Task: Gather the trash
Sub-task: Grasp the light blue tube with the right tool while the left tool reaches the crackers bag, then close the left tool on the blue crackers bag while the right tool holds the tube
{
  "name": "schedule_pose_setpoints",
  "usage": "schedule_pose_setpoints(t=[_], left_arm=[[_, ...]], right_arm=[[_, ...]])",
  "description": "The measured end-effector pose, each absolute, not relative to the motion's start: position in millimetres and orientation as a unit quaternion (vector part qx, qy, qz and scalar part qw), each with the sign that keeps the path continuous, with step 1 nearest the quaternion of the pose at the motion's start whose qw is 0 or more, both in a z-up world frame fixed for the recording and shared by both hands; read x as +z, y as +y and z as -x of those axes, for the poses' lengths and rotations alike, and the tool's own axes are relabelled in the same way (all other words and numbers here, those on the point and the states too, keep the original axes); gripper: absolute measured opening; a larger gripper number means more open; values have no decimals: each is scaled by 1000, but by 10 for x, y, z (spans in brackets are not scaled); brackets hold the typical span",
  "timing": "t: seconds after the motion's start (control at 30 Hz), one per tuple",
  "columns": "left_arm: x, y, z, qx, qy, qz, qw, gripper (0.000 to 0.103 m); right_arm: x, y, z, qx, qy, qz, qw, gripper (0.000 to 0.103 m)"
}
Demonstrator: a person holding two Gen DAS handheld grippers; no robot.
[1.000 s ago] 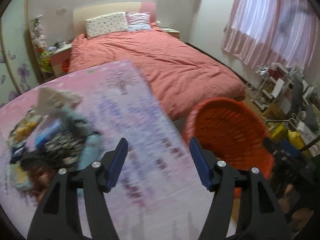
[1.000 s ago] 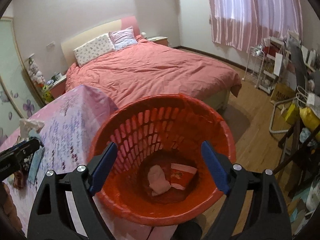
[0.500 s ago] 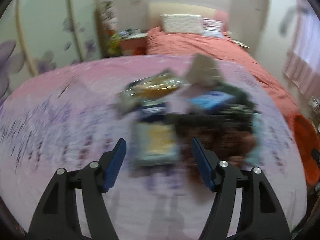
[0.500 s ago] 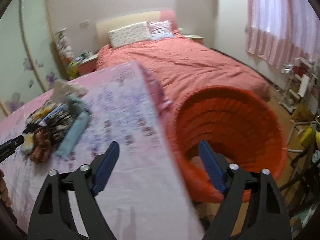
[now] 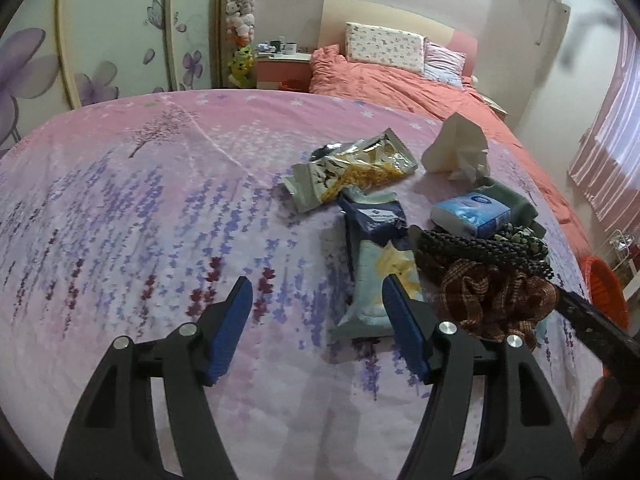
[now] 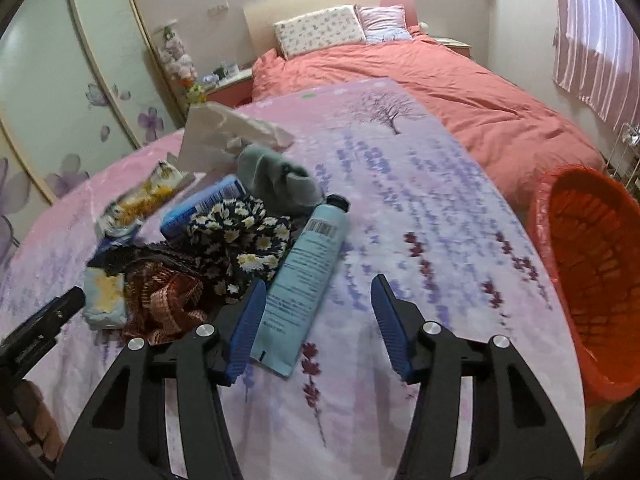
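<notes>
Left wrist: left gripper (image 5: 316, 304) gaped wide, empty. Pale blue wrapper (image 5: 378, 276) lay flat just ahead, touching the right finger; foil snack bag (image 5: 352, 170) farther ahead. Both probably light, crinkly, slippery; best pinched at an edge.

Right wrist: right gripper (image 6: 314, 302) spread, empty. Light-blue tube (image 6: 306, 272) lay beside the left finger; likely soft, take mid-body. Red basket (image 6: 588, 264) far right.

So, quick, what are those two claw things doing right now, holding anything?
Left gripper: open, holding nothing, above the lavender sheet.
Right gripper: open, holding nothing, next to the light blue tube.
</notes>
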State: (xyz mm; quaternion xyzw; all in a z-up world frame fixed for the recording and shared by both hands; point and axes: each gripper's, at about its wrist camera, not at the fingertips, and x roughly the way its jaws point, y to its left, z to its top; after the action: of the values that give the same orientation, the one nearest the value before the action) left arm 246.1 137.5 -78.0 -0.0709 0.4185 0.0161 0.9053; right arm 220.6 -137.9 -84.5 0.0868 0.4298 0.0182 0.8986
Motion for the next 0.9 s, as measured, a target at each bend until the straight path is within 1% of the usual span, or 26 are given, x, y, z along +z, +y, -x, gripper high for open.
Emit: schedule_pose_setpoints(t=[0.2, 0.23, 0.27, 0.37, 0.7, 0.8, 0.87, 0.9], left_arm=[[-813, 1244, -2532, -1, 421, 63, 905, 67], [-821, 1227, -2548, -3, 422, 65, 904, 68], [-832, 1218, -2571, -4, 423, 67, 903, 69], [-857, 1184, -2625, -4, 428, 71, 901, 69], [-974, 1026, -2838, 3, 444, 62, 894, 69], [-1007, 1010, -2964, 13, 448, 59, 892, 64], [-1009, 1006, -2998, 18, 449, 48, 892, 52], [-1006, 1015, -2997, 19, 450, 45, 892, 49]], right_arm=[[-923, -1305, -2315, 14, 443, -102, 891, 51], [-921, -1285, -2332, 12, 442, -100, 891, 47], [-923, -1267, -2349, 9, 443, -92, 892, 40], [-937, -1339, -2318, 7, 441, -83, 894, 32], [-933, -1790, -2025, -13, 437, -93, 895, 32], [-939, -1798, -2024, -15, 436, -89, 895, 32], [-940, -1805, -2032, -15, 436, -85, 896, 32], [-942, -1808, -2030, -13, 435, -83, 897, 32]])
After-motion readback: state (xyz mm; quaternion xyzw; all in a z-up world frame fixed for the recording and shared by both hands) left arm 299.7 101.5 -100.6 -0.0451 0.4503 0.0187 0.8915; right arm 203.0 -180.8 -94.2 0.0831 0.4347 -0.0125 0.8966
